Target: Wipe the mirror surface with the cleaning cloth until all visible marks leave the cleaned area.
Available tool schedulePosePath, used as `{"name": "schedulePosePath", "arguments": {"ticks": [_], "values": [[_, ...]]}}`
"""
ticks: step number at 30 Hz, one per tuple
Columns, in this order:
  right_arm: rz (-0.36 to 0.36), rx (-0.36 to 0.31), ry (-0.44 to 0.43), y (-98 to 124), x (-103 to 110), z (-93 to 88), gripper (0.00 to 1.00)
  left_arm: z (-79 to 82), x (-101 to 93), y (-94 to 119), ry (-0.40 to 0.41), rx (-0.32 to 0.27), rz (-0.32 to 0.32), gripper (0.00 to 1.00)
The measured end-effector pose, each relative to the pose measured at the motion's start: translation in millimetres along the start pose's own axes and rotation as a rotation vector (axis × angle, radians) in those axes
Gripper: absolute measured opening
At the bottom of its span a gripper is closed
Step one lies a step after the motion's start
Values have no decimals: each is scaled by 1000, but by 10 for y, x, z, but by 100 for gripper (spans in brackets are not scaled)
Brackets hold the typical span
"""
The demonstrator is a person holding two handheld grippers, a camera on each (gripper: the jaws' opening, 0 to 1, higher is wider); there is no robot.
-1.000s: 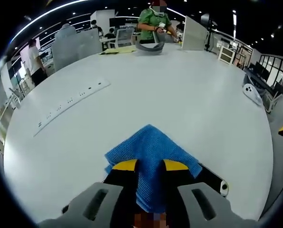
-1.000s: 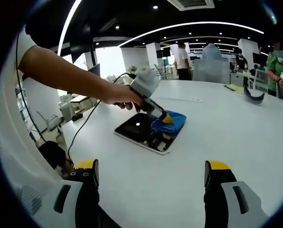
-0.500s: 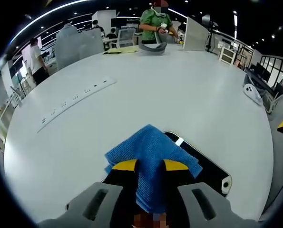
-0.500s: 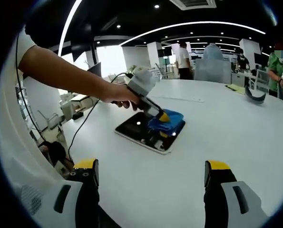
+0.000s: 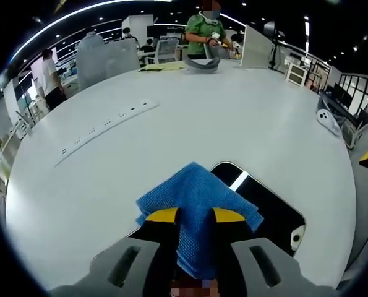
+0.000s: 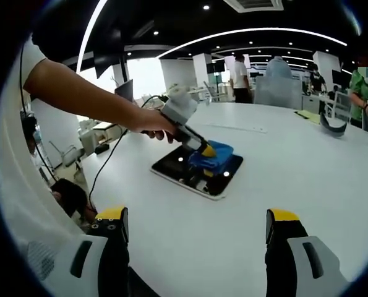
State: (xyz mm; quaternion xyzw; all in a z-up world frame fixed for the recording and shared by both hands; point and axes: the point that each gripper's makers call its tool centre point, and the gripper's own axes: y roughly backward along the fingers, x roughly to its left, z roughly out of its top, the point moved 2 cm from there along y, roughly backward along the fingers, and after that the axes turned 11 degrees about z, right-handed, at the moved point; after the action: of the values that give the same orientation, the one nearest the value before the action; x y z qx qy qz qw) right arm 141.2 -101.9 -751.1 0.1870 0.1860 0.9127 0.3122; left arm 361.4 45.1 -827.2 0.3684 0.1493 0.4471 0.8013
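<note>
A flat dark mirror [image 5: 267,207] with a pale rim lies on the white table [image 5: 233,117]. My left gripper [image 5: 196,215] is shut on a folded blue cloth [image 5: 196,198] and presses it onto the mirror. In the right gripper view the mirror [image 6: 197,174] lies ahead with the blue cloth [image 6: 211,156] on it, and a person's hand [image 6: 148,124] holds the left gripper [image 6: 205,151] there. My right gripper [image 6: 196,224] hovers open over the table, well short of the mirror, with nothing between its yellow-tipped fingers.
A long white power strip [image 5: 103,127] lies on the table's left side. A grey curved object [image 5: 199,64] sits at the far edge near a person in green [image 5: 203,31]. A white device [image 5: 328,120] rests at the right. A cable [image 6: 109,158] trails from the hand.
The left gripper has drawn the cloth back along the mirror, baring more dark glass to its right. The right gripper has stayed put.
</note>
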Motion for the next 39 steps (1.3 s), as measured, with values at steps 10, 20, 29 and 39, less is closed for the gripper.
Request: {"name": "schedulePosePath", "arguments": {"ticks": [10,20,29,39], "values": [[1,-4,-4,-3,46,-14,92,-24,8,20,-9,-22,3,18],[0,-8,-1,-4,57,2,92,-44,-10,45,-5,-38,15,19],[9,-8,10,-25,80,46,92,-93,-28,88,-11,-36,9,19],[13,-10,10,-24,102,34,92,-113,-43,106,-3,-33,18,19]]}}
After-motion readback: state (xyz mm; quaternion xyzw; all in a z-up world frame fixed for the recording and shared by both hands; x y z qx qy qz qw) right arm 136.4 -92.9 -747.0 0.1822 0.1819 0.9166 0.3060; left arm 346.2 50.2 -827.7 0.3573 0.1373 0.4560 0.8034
